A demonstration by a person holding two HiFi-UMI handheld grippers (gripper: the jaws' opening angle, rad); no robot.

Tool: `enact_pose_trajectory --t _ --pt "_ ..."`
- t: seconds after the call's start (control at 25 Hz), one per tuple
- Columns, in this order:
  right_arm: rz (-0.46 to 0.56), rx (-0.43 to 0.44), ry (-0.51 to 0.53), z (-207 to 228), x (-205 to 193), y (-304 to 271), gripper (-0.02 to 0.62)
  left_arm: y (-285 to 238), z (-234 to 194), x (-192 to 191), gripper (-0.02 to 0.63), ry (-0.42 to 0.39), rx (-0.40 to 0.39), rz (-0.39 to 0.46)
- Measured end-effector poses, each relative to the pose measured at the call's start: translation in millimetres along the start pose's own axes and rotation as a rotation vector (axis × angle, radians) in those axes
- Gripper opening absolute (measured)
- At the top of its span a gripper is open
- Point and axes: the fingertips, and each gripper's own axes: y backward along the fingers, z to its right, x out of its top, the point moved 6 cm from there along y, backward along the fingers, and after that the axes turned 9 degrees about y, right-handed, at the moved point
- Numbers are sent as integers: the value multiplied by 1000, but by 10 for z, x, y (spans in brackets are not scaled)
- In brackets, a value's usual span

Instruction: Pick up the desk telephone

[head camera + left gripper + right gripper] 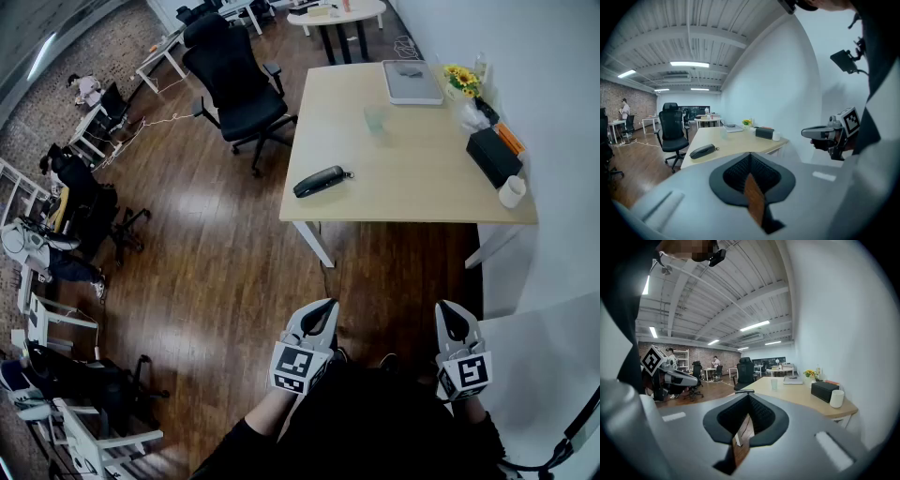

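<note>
Wooden desk [412, 178] lies well ahead of the closed, empty left gripper [322, 309] and right gripper [452, 311]. Arriving with jaws unopened could shove the desk telephone [321, 180] off its near edge

The left gripper [750, 161] has its jaws pressed together with nothing between them. Beyond them stands a pale wooden surface [740, 143]. The dark desk telephone [702, 151] lies near its front left corner, well apart from a black box [764, 133] and white cup [776, 136]. A black office chair [672, 129] stands to the left, and the right gripper [809, 133] hovers at the right.
</note>
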Motion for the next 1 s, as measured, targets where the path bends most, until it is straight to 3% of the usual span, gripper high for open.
enact_pose_trajectory --t 0.12,0.2,0.36,0.48,0.72,1.0 --pt "11 -6 -24 160 -25 -19 2 -84 -47 126 5 -34 28 15" --pt "37 -3 -44 230 15 -59 6 -125 -118 195 51 -51 41 18" --pt "9 -15 -73 348 -30 -210 92 -243 -326 322 172 -77 65 8" --pt "2 5 -44 438 -15 -427 134 -471 -557 426 207 -129 83 5" --pt "-29 -19 11 701 43 -1107 167 -1155 -1285 615 264 -156 79 11" --pt "-102 -76 53 946 574 -2256 172 -2045 -2264 1027 290 -178 1 -41"
